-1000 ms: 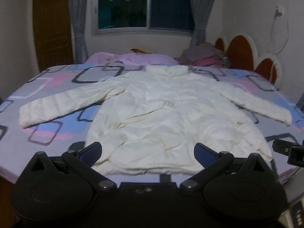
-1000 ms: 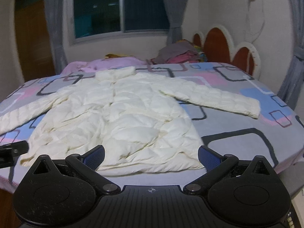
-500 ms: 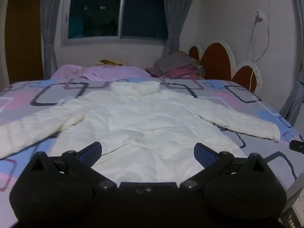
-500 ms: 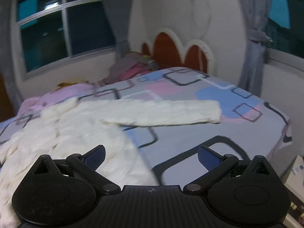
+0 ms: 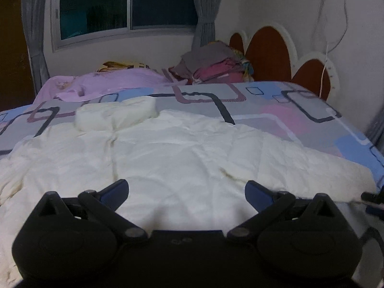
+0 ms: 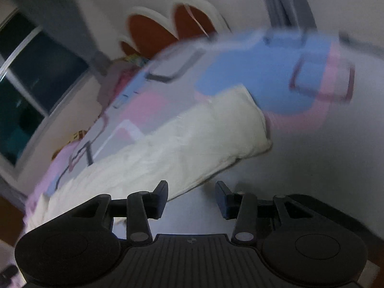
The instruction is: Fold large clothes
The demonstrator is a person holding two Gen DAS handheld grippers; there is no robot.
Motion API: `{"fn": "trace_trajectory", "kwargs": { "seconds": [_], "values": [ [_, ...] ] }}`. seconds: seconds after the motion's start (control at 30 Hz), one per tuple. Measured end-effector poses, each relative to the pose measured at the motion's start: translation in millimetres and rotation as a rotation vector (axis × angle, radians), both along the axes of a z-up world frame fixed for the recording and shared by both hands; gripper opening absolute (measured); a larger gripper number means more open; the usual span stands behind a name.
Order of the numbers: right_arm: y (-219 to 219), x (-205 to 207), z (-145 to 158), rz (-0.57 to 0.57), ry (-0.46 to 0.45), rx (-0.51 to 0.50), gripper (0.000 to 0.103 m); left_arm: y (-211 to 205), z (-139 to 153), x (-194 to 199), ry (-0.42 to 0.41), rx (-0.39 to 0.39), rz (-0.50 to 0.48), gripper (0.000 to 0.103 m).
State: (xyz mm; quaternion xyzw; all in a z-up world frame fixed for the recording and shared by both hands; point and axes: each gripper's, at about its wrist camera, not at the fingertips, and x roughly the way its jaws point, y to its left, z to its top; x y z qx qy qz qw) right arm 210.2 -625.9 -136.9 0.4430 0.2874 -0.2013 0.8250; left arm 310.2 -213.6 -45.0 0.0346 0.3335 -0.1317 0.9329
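My left claw (image 5: 186,190): fingers spread wide, holding nothing, now low over the body of the cream-white quilted puffer jacket (image 5: 168,158), nearer its stand-up collar (image 5: 115,116) than a second ago. My right claw (image 6: 191,198): half-closed, empty, swung away from the jacket's hem to tilt over the jacket's outstretched sleeve (image 6: 192,141); view blurred by motion. Jacket lies flat, front up, on the bed's grey sheet with pink and blue squares (image 5: 300,117). Judgement: folding not yet begun; sleeve likely goes first.
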Motion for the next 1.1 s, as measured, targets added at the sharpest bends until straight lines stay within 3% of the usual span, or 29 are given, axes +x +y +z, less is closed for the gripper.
{"fn": "trace_trajectory", "kwargs": {
  "seconds": [0.1,0.13,0.3,0.33,0.37,0.4,0.47,0.5,0.57,0.63,0.67,0.8,0.87,0.97,1.1],
  "values": [
    [-21,3,-18,-0.031,-0.033,0.050,0.069,-24,-6,14,0.018,0.028,-0.002,0.103],
    [-24,3,-21,-0.033,-0.046,0.050,0.072,-30,-9,17,0.032,0.038,-0.005,0.103],
    [-39,-10,-26,-0.091,-0.130,0.087,0.072,-41,-23,27,0.094,0.089,-0.014,0.103],
    [-40,-14,-25,-0.110,-0.127,0.079,0.061,-42,-23,30,0.097,0.090,-0.011,0.103],
    [-38,-17,-22,-0.122,-0.095,0.042,0.025,-42,-21,32,0.094,0.090,-0.009,0.103],
    [-37,-16,-18,-0.106,-0.071,0.003,0.015,-39,-18,33,0.081,0.090,-0.004,0.103],
    [-29,-9,-12,-0.055,-0.012,-0.094,0.014,-31,-11,35,0.043,0.096,0.020,0.103],
    [-32,-7,-15,-0.055,0.020,-0.092,0.014,-25,-9,37,0.027,0.099,0.040,0.103],
    [-40,-5,-13,-0.066,0.034,-0.069,0.013,-9,-11,44,0.059,0.115,0.076,0.103],
    [-28,2,4,-0.022,0.079,-0.177,0.013,13,-11,45,0.087,0.110,0.104,0.103],
    [-21,4,13,-0.003,0.070,-0.227,0.007,25,-11,44,0.087,0.102,0.111,0.103],
    [33,12,66,0.126,-0.030,-0.433,0.007,74,-14,40,0.067,0.131,0.135,0.096],
    [73,21,91,0.208,-0.093,-0.513,0.007,98,-16,45,0.071,0.104,0.153,0.091],
    [136,48,115,0.349,-0.172,-0.560,0.007,138,-17,51,0.076,0.053,0.203,0.086],
    [230,83,121,0.548,-0.241,-0.600,0.007,183,-8,55,0.056,0.004,0.258,0.085]
  ]
}}
